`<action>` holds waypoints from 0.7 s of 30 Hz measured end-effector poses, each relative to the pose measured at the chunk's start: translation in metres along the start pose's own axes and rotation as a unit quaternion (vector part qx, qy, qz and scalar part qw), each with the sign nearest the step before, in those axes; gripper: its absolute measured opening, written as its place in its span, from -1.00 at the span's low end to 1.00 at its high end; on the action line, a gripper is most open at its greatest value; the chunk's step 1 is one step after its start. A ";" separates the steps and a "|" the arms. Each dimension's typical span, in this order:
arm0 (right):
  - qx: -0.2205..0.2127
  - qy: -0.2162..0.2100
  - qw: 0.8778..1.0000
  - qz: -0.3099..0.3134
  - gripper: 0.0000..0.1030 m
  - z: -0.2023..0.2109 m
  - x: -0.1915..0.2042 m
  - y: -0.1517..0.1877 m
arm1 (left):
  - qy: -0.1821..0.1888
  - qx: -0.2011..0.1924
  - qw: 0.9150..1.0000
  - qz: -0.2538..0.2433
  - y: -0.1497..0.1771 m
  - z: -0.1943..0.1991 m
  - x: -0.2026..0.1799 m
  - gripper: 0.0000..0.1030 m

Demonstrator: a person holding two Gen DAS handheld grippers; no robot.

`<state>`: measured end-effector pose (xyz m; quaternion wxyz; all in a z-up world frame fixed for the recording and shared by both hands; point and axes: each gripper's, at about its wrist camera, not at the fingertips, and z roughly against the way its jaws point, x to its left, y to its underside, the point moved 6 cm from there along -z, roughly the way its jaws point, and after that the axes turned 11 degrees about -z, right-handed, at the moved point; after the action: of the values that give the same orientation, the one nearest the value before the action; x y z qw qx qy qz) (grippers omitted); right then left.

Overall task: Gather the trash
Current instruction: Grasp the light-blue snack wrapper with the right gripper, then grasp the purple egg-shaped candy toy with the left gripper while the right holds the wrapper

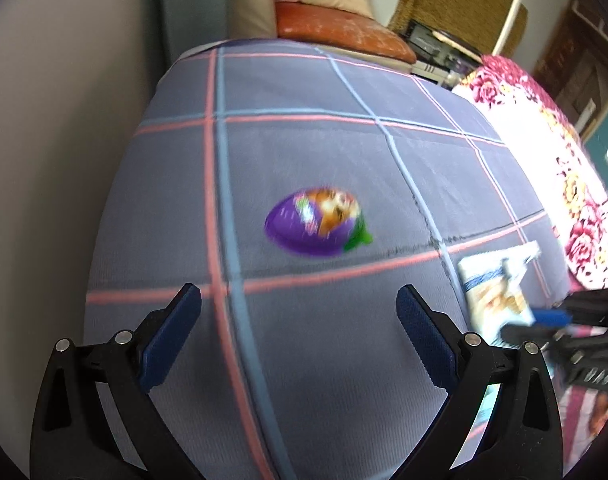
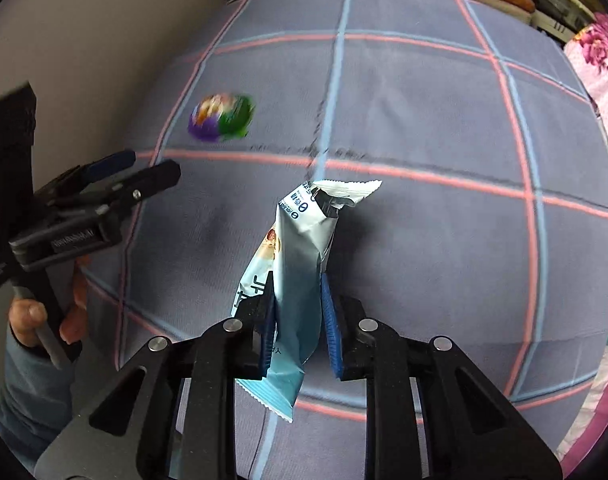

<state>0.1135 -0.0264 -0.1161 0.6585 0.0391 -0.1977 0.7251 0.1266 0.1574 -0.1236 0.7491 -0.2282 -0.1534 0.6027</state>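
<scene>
A purple and green snack wrapper [image 1: 316, 222] lies on the grey plaid bedsheet [image 1: 304, 152]; it also shows in the right wrist view [image 2: 220, 117]. My left gripper [image 1: 299, 312] is open and empty, hovering just short of that wrapper; it appears at the left of the right wrist view [image 2: 143, 168]. My right gripper [image 2: 297, 320] is shut on a light blue and white empty snack packet [image 2: 299, 264], held upright above the sheet. The packet [image 1: 496, 288] and right gripper [image 1: 544, 320] show at the right edge of the left wrist view.
A floral pink blanket [image 1: 544, 152] lies along the bed's right side. Orange cushions and pillows [image 1: 336, 28] sit beyond the bed's far end. A pale wall [image 1: 63, 120] runs along the left. The person's hand [image 2: 43, 320] holds the left gripper handle.
</scene>
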 end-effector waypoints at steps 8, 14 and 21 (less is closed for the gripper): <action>-0.034 0.008 0.999 -0.030 -0.60 0.018 -0.033 -0.035 | -0.007 0.009 0.999 -0.045 -0.030 -0.030 -0.007 0.90; -0.041 0.006 0.998 -0.045 -0.60 0.028 -0.051 -0.046 | 0.001 0.017 0.998 -0.066 -0.036 -0.047 -0.013 0.60; -0.049 -0.003 0.997 -0.059 -0.60 0.022 -0.062 -0.050 | -0.027 0.004 0.997 -0.069 -0.033 -0.042 -0.018 0.25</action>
<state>0.1656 -0.0898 -0.1039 0.7008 0.0203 -0.2319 0.6744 0.1718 0.1280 -0.1410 0.7853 -0.1978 -0.1859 0.5564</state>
